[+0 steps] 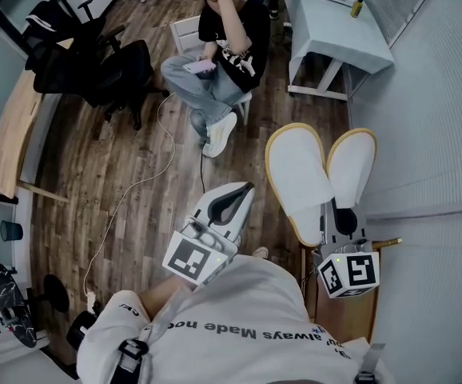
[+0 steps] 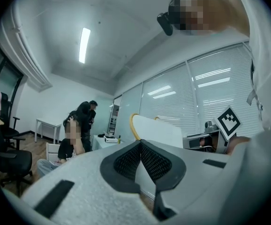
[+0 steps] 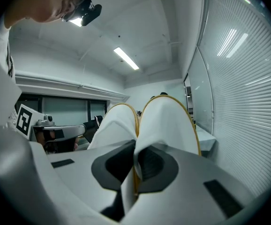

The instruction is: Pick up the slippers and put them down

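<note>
A pair of white slippers with yellow edging [image 1: 319,174] hangs in the air, soles facing me, toes pointing away. My right gripper [image 1: 341,212] is shut on their heel ends. In the right gripper view both slippers [image 3: 166,121] stand side by side, pinched together between the jaws of the right gripper [image 3: 135,153]. My left gripper [image 1: 243,192] sits to the left of the slippers, apart from them. In its own view the left gripper [image 2: 140,146] is shut with nothing held, and one slipper [image 2: 156,128] shows just beyond its tips.
A person sits on a chair [image 1: 215,62] ahead on the wooden floor. A white table [image 1: 335,26] stands at the back right, black office chairs [image 1: 95,66] at the left. A cable [image 1: 135,184] crosses the floor. A blind-covered wall [image 1: 439,134] runs along the right.
</note>
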`<state>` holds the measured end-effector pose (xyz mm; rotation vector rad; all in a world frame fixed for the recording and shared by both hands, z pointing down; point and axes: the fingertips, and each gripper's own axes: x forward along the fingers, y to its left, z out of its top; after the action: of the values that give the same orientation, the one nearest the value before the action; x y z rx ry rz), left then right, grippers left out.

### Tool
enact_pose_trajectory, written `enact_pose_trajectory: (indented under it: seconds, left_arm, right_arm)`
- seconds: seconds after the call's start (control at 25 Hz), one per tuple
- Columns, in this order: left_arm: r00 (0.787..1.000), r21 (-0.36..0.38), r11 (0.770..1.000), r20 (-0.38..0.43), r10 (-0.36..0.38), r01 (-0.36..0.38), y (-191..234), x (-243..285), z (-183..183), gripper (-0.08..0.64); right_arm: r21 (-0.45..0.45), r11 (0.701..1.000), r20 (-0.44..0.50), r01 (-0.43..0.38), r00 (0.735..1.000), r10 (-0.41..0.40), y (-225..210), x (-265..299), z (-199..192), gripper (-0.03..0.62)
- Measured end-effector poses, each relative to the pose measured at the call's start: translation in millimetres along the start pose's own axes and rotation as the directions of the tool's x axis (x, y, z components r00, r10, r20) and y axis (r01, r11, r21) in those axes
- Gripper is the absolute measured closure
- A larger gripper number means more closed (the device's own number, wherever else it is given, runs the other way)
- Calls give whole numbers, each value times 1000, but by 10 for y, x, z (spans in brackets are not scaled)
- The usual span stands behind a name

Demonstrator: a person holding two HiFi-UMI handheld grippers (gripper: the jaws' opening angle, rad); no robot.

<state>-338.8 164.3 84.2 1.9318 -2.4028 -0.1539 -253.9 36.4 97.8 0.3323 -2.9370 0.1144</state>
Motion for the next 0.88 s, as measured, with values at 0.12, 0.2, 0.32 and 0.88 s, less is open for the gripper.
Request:
enact_pose_trajectory:
  seconds: [0.12,0.2,0.32,0.88]
  left_arm:
    - [1000,9,1000,-3,1,-1,-18,20,-42,549]
    - [1000,7,1000,-9,0,0,-14,40,-40,549]
    - [1000,6,1000,-23,6,-6,15,65,-34,549]
    - [997,-26,1000,-77,-7,5,37,58,-322,549]
  right_arm:
    - [5,1000,-1,3,1000,-3,-46,-5,-44,572]
    - [8,1000,-4,2,1000,-2,-65,13,-43,572]
    - [7,1000,-9,2,1000,-2,-81,40,-19,572]
    - [42,999,-64,18,998,-15,-85,64,-324,572]
